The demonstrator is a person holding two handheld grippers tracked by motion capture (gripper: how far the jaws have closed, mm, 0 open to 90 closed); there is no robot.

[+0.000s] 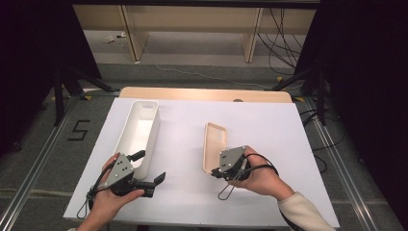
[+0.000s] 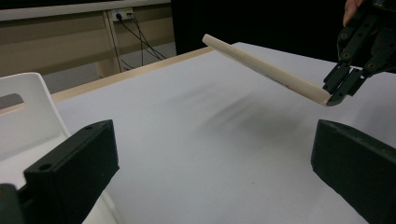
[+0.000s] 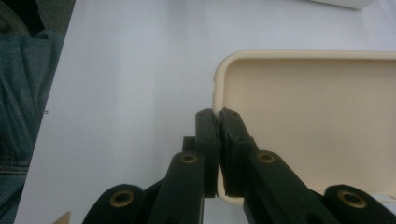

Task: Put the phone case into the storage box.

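On the white tabletop (image 1: 192, 192), right of the long white bin (image 1: 139, 132), lying lengthwise: a beige lid (image 1: 214, 144), hollow side up, its near end rising off the surface, its far end staying lower; in the left gripper view, slanting as a pale bar (image 2: 266, 70) above its own soft shadow.

At the lid's near end, clamping tight on the rim near a rounded corner: the right tool (image 1: 219, 172), jaws narrowed to the thickness of the lid's wall; in the right gripper view (image 3: 218, 126), one black jaw pressing outside the rim and the other inside the beige hollow (image 3: 317, 121); in the left gripper view, showing as a dark linkage (image 2: 343, 86) biting the raised end.

At the bin's near end, hovering just beside it and well apart from the lid: the left tool (image 1: 149, 168), jaws spreading wide, gripping nothing; one jaw reaching over the bin's near rim, the other pointing out over bare tabletop toward the lid; between the two black jaws in the left gripper view, nothing but white surface (image 2: 201, 154), with the bin's corner (image 2: 28, 107) standing at the left edge.
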